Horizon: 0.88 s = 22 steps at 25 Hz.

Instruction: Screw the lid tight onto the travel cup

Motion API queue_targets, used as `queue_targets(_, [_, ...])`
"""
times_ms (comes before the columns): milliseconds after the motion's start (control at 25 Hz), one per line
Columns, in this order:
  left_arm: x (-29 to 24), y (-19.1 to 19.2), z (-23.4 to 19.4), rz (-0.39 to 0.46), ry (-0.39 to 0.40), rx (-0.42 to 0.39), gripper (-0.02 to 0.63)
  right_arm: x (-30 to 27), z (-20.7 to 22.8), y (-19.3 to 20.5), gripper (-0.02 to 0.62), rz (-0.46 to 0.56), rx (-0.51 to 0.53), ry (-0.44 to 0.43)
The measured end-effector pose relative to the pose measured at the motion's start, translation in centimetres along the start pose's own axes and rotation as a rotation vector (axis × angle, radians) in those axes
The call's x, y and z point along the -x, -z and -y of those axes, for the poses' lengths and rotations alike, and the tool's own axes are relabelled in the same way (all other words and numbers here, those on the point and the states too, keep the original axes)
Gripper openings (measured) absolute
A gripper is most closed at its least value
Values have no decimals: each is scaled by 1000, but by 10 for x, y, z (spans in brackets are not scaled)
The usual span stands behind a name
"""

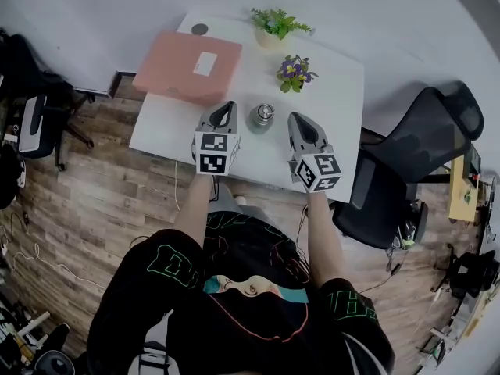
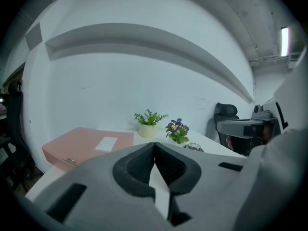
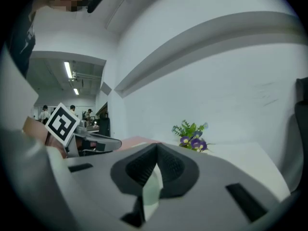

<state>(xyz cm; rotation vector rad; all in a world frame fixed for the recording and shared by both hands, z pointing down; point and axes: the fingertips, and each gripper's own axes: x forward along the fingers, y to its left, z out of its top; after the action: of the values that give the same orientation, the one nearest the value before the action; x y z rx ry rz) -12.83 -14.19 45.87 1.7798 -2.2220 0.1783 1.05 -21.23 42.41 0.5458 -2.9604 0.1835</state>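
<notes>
A silver travel cup (image 1: pixel 262 116) stands upright on the white table (image 1: pixel 336 100), its lid on top. In the left gripper view only the cup's top (image 2: pixel 194 147) peeks over the jaw. My left gripper (image 1: pixel 227 108) hovers just left of the cup, and my right gripper (image 1: pixel 296 120) just right of it; neither touches it. In the left gripper view the left gripper (image 2: pixel 154 144) has its jaws together with nothing between them. The right gripper (image 3: pixel 156 146) is shut the same way and holds nothing.
A pink folder (image 1: pixel 187 66) lies at the table's back left. A green potted plant (image 1: pixel 277 26) and a purple flower pot (image 1: pixel 294 73) stand behind the cup. A black office chair (image 1: pixel 406 170) is at the table's right side. A small dark disc (image 1: pixel 199 29) sits at the far edge.
</notes>
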Motion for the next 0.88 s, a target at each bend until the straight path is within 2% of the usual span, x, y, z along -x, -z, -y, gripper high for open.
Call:
queue_targets(200, [-3,-31,12,50,31,8,3,7,16,-32,5,43,43,80])
queue_targets(440, [-8,-65,21,98,51,-34,5,11,33,-49,5,39,42,149])
queue_targets(640, [-14,-89,25,131,42,-73,6,15,54,-68,5,52,11,224])
queue_targets(880, [-15,-126,27,216,20,-90,6,21,71,-102,5,94,5,282])
